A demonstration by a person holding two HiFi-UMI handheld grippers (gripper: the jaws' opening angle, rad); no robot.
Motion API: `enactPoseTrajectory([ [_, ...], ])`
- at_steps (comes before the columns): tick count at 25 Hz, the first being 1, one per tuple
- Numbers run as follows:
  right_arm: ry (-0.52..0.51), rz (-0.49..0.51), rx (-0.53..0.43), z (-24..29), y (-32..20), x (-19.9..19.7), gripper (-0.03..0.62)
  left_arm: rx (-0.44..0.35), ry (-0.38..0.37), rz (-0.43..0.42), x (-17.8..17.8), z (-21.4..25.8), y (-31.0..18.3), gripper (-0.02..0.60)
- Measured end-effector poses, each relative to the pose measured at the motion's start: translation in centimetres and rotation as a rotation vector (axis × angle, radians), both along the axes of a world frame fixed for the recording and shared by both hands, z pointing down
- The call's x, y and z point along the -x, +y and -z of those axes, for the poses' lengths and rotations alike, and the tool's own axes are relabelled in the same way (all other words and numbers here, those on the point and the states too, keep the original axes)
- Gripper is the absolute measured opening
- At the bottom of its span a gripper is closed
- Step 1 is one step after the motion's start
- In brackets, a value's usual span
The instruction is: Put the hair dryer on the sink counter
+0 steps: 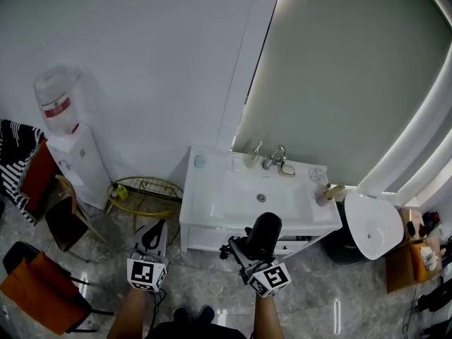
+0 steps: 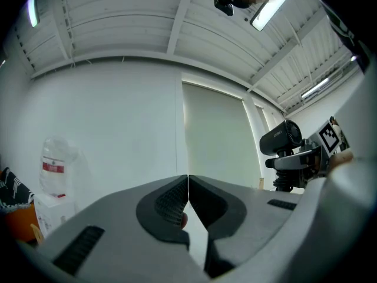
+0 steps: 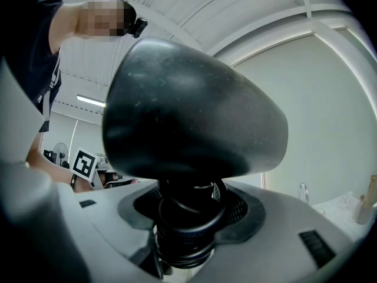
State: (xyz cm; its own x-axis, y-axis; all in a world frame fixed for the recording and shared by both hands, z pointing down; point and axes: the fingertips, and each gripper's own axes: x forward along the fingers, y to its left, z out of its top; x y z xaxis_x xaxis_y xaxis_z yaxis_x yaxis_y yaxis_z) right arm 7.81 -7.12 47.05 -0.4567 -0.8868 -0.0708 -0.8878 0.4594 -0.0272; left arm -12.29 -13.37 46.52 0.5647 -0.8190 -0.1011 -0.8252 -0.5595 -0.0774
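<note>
there are two grippers. the left gripper [image 2: 187, 200] is squeezed shut, its two jaws pressed together with nothing between them. the right gripper [image 1: 248, 250] is clamped on the handle of the one black hair dryer [image 1: 264, 232]. the hair dryer stands upright with its fat head on top. it is held just at the front edge of the one white sink counter [image 1: 212, 198] and is not set down on it. the counter has one tap [image 1: 277, 157] at the back. to the left, by the wall, stands one water cooler [image 1: 79, 162] with one bottle on top. one gold wire basket [image 1: 145, 189] sits on the floor between the cooler and the counter. two chairs are on the left, one wooden chair [image 1: 65, 216] and one orange chair [image 1: 34, 288].
</note>
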Motion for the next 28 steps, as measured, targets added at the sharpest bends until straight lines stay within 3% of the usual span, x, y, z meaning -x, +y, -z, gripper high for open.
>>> enactPoseTrajectory([
  [20, -0.028, 0.098, 0.016, -0.9, -2.1, -4.0, 0.252, 0.035, -0.011, 0.086, -4.0, -0.9, 0.6, 0.026],
  [28, -0.035, 0.133, 0.032, -2.1, -4.4, -3.8, 0.252, 0.033, -0.007, 0.122, -3.7, -1.5, -1.1, 0.026],
])
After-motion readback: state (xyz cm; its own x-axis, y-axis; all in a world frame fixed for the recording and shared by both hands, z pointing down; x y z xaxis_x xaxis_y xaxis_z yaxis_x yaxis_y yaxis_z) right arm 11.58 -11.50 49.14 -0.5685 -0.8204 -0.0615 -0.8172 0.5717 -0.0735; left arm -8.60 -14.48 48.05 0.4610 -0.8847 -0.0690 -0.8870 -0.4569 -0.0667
